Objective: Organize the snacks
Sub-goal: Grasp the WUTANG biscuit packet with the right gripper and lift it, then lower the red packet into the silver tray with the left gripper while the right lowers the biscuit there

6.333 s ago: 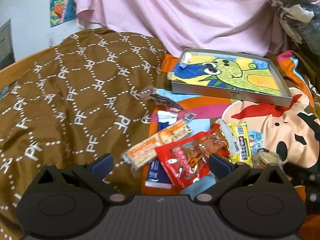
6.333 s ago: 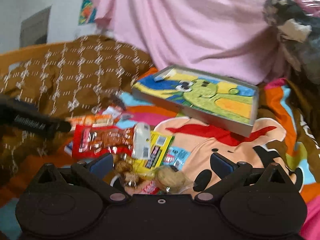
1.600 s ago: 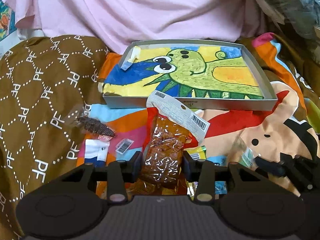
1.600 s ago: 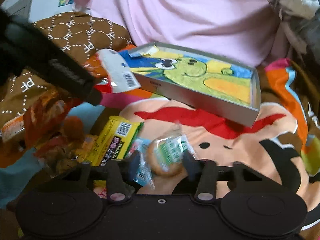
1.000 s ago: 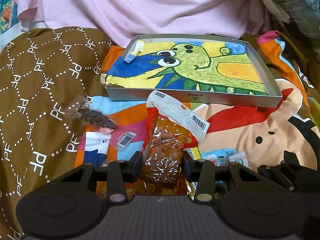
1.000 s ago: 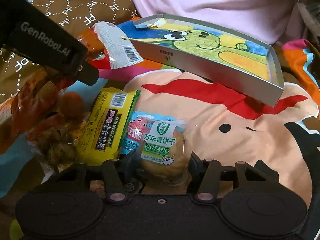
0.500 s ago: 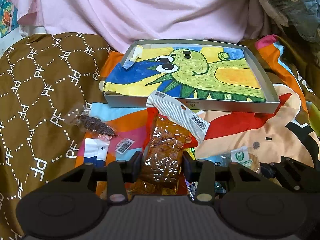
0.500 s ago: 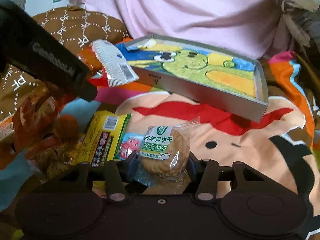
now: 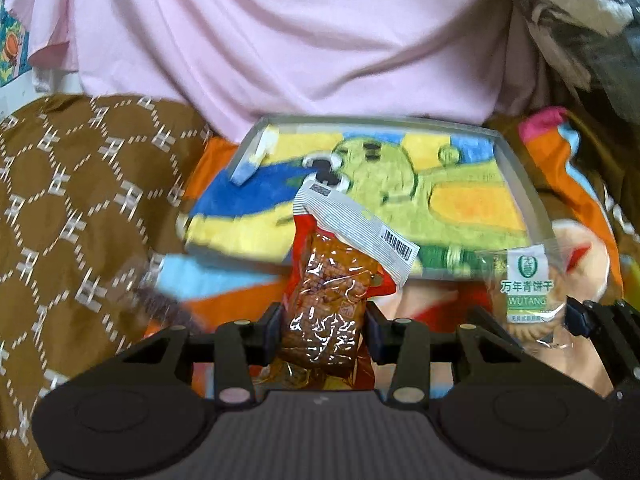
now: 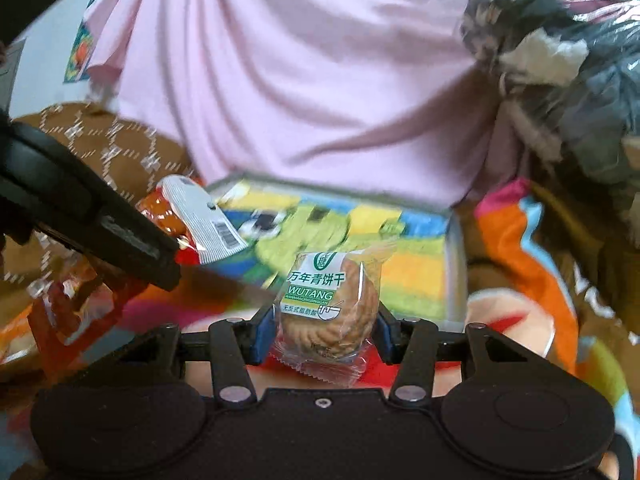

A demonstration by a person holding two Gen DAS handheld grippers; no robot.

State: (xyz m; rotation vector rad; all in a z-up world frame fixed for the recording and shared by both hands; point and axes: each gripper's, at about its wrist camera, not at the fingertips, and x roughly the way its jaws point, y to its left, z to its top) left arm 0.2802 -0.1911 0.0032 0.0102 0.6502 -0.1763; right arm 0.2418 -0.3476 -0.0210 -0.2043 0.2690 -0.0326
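My left gripper (image 9: 323,330) is clamped on the red snack pouch (image 9: 326,308), jaws narrow and pressing its crinkled clear middle; the pouch stands with its long axis running straight away from me along the fingers, its grey barcoded top flap (image 9: 356,232) folded over toward the right and already overlapping the near edge of the tray (image 9: 516,184); my right gripper (image 10: 322,330) is likewise closed, on the wrapped round biscuit (image 10: 328,312), which sits upright between the pads with its green and white label facing me; in the left view that biscuit hangs off to the right of the pouch, level with the tray's near right corner; the tray itself, a shallow grey-walled box with a green cartoon creature painted on its floor, lies dead ahead of both tools on the bright cartoon blanket (image 10: 532,248), its long side across my line of travel, and a small pale wrapper (image 9: 254,160) rests at its far left corner; judging by this, both loads go forward over the near wall, the left to the left half and the right to the right half, neither arm clearly nearer; the background is smeared, so exact clearance above the wall I cannot tell; the brown patterned quilt (image 9: 80,208) lies off to the left, the pink cloth (image 9: 280,40) behind.
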